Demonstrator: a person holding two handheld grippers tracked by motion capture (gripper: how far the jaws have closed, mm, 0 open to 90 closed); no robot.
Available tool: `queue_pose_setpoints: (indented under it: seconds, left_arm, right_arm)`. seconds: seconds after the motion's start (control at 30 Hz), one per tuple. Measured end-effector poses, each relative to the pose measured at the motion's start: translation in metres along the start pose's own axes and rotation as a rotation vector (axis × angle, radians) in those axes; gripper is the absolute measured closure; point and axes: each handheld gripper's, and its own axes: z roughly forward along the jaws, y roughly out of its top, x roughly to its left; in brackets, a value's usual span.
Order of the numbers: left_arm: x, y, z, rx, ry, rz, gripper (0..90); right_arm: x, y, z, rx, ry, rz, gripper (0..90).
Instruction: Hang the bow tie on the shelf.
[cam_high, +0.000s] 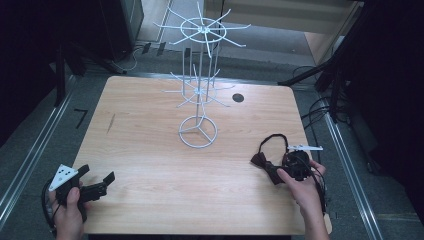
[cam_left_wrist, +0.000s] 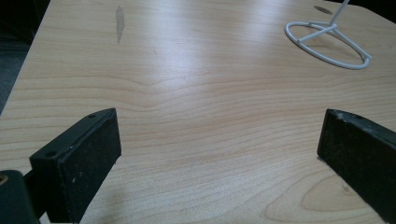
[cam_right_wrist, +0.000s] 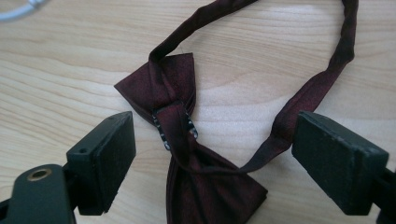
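Soft dark-red fabric bow tie lying limp, light, on the pale wooden table.
Right gripper is straddling its centre knot, the best hold, jaws standing wide, gripping nothing; left gripper is resting open, empty.

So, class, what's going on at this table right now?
A person holds a two-jaw gripper in each hand at a light wooden table. The right gripper has its jaws open on either side of a dark red fabric bow tie lying flat, not pressing on it. The left gripper rests open over bare wood near the front left corner. A white wire display stand with hook arms stands mid-table.
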Motion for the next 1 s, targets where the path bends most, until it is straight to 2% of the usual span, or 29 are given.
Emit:
queue_pose_setpoints:
  seconds: [0.1,0.13,0.17,0.3,0.33,0.37,0.57,0.63,0.67,0.73,0.77,1.0]
  left_arm:
    - [0.0,0.0,0.0,0.0,0.002,0.002,0.2]
    - [0.0,0.0,0.0,0.0,0.002,0.002,0.2]
    - [0.0,0.0,0.0,0.0,0.002,0.002,0.2]
    - [0.0,0.0,0.001,0.003,-0.001,0.003,0.2]
    - [0.0,0.0,0.001,0.003,-0.001,0.003,0.2]
    - [0.0,0.0,0.001,0.002,-0.001,0.003,0.2]
    - [0.0,0.0,0.001,0.004,-0.002,0.002,0.2]
    - [0.0,0.0,0.001,0.005,-0.002,0.002,0.2]
    - [0.0,0.0,0.001,0.005,-0.002,0.002,0.2]
    - [0.0,0.0,0.001,0.006,-0.002,0.002,0.2]
    - [0.0,0.0,0.001,0.006,-0.002,0.001,0.2]
    - [0.0,0.0,0.001,0.007,-0.002,0.001,0.2]
  right_arm:
    - [0.007,0.006,0.004,0.046,-0.03,-0.021,14.7]
    - [0.01,0.009,0.006,0.077,-0.041,-0.032,17.3]
    - [0.01,0.009,0.006,0.077,-0.041,-0.032,17.3]
    - [0.019,0.012,0.013,0.128,-0.047,-0.072,26.8]
    - [0.019,0.012,0.013,0.128,-0.047,-0.072,26.8]
    - [0.023,0.012,0.016,0.145,-0.061,-0.087,31.8]
    - [0.025,0.01,0.019,0.154,-0.077,-0.111,47.6]
    - [0.026,0.01,0.02,0.16,-0.067,-0.128,54.5]
    - [0.027,0.009,0.021,0.165,-0.056,-0.139,62.6]
    - [0.028,0.008,0.022,0.171,-0.052,-0.148,65.9]
    - [0.028,0.007,0.022,0.164,-0.065,-0.17,72.7]
    - [0.029,0.003,0.021,0.131,-0.066,-0.218,74.0]
